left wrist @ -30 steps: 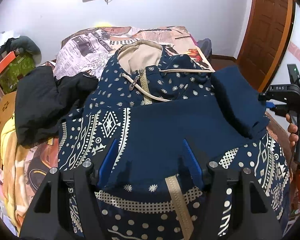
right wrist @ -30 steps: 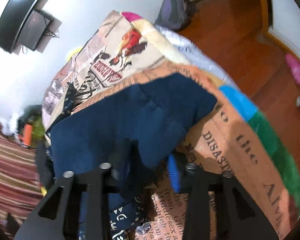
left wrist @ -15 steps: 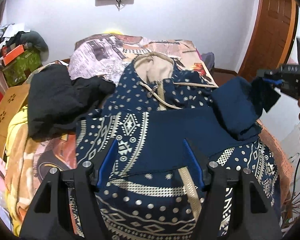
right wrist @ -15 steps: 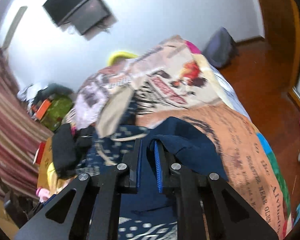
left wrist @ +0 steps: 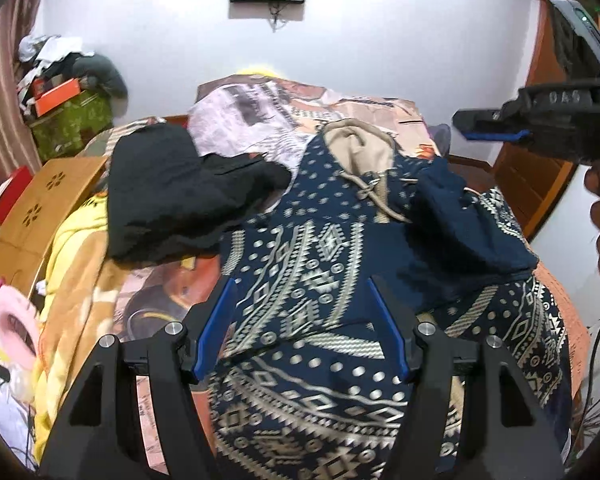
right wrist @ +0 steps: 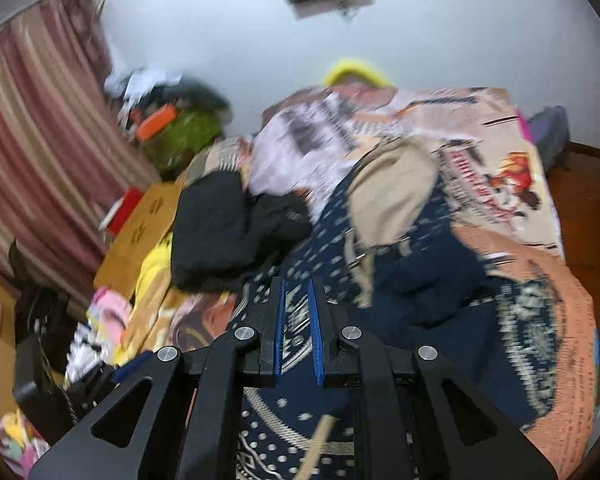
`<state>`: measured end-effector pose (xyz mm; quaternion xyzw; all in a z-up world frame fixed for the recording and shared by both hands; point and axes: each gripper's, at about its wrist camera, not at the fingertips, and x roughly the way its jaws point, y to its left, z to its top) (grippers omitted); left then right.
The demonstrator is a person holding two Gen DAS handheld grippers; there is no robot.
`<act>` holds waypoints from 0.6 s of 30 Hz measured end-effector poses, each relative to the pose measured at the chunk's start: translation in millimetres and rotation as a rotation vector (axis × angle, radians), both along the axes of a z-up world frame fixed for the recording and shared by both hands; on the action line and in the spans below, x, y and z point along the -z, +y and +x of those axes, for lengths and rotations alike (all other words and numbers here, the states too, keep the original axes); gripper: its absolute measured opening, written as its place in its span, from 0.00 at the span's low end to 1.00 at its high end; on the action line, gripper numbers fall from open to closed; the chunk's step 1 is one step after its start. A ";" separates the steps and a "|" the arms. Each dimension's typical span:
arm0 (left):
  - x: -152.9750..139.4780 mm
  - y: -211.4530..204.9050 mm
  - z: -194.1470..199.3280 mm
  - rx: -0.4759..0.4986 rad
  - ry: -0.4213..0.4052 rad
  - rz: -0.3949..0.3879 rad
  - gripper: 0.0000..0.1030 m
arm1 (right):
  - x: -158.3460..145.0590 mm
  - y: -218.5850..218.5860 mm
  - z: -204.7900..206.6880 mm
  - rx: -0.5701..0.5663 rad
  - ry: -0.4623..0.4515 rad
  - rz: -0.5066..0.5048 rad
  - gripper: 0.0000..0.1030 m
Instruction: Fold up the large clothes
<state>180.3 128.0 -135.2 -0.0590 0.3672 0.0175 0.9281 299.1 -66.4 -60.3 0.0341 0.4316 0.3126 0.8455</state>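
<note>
Left gripper [left wrist: 304, 326]: jaws wide, nothing between them, hovering low over the patterned navy hoodie [left wrist: 328, 280], presumably lining up a fresh grab. Right gripper [right wrist: 298, 322]: jaws narrow, gap looks bare, held clear above. The hoodie lies spread on the bed [left wrist: 380, 104], hood away, a flat base for folding. One navy sleeve [left wrist: 460, 228] lies across its chest. Black garment [left wrist: 176, 192] beside it, touching.

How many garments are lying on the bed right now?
2 clearly: the navy patterned hoodie spread across the middle, one sleeve folded over its chest, and a black garment bunched beside its shoulder. Yellow fabric at the bed's edge may be another; I cannot tell.
</note>
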 end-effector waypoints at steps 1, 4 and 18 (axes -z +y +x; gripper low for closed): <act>0.5 2.6 -0.9 -0.003 0.003 0.002 0.63 | 6.0 8.7 -1.2 -0.014 0.003 -0.013 0.10; 3.9 10.7 -2.6 -0.013 0.018 0.014 0.63 | 13.8 13.8 -7.2 -0.025 0.005 -0.027 0.10; -3.7 -38.2 54.4 0.128 0.031 -0.006 0.63 | 26.6 -75.1 -12.4 0.142 -0.018 -0.234 0.31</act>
